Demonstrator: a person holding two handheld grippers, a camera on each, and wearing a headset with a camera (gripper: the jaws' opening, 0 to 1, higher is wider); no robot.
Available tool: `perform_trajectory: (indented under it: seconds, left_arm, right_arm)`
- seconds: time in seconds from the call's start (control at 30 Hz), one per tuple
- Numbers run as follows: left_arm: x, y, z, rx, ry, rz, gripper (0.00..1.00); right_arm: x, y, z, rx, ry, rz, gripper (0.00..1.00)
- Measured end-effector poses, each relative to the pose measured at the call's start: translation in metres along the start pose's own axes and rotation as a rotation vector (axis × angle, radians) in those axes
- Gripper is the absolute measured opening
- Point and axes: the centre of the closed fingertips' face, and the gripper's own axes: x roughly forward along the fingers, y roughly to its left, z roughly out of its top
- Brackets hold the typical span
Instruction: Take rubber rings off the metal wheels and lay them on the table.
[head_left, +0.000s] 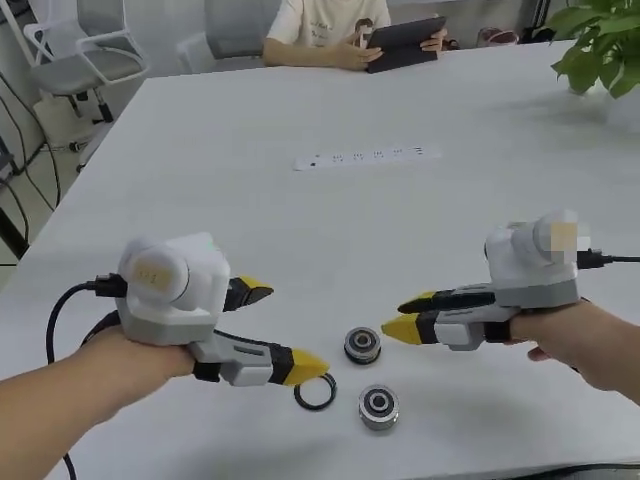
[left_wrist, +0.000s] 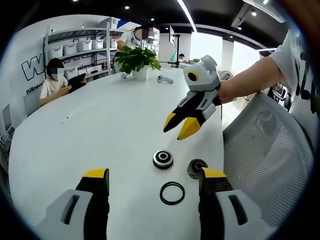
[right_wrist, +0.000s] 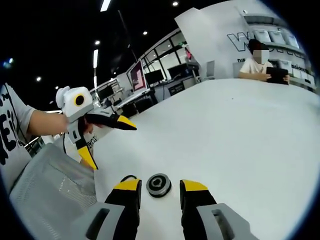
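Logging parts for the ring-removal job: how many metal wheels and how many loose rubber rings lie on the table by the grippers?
Metal wheels: 2
Loose rubber rings: 1
Total: 3

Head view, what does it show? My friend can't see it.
Two open, yellow-tipped tools, the left hand-held gripper and the right hand-held gripper, point towards a thin black rubber ring and two small round metal wheels lying on a big white table.
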Motion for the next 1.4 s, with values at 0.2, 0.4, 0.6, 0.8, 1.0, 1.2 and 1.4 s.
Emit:
perform_trajectory:
  seconds: [0.2, 0.4, 0.6, 0.8, 1.0, 1.2, 1.4]
  left_arm:
    - [0.009, 0.001, 0.002, 0.022, 0.007, -0.01, 0.69]
    - [0.019, -0.002, 0.003, 0.037, 0.016, -0.028, 0.67]
    - [0.028, -0.004, 0.001, 0.059, 0.037, -0.044, 0.65]
    - [0.036, -0.006, 0.0, 0.059, 0.049, -0.056, 0.63]
    - [0.045, -0.009, 0.002, 0.064, 0.058, -0.074, 0.61]
    - [0.052, -0.012, 0.002, 0.075, 0.065, -0.089, 0.57]
    - [0.057, -0.015, -0.002, 0.071, 0.081, -0.099, 0.52]
  right_arm:
    - [0.002, 0.0, -0.005, -0.033, 0.022, 0.0, 0.29]
    - [0.002, -0.005, -0.01, -0.052, 0.039, -0.005, 0.3]
    - [0.003, -0.011, -0.015, -0.06, 0.05, -0.011, 0.3]
    - [0.004, -0.013, -0.019, -0.066, 0.059, -0.016, 0.3]
    - [0.006, -0.015, -0.023, -0.077, 0.068, -0.013, 0.3]
    - [0.009, -0.015, -0.028, -0.097, 0.086, -0.006, 0.29]
    - [0.013, -0.012, -0.031, -0.119, 0.1, 0.005, 0.28]
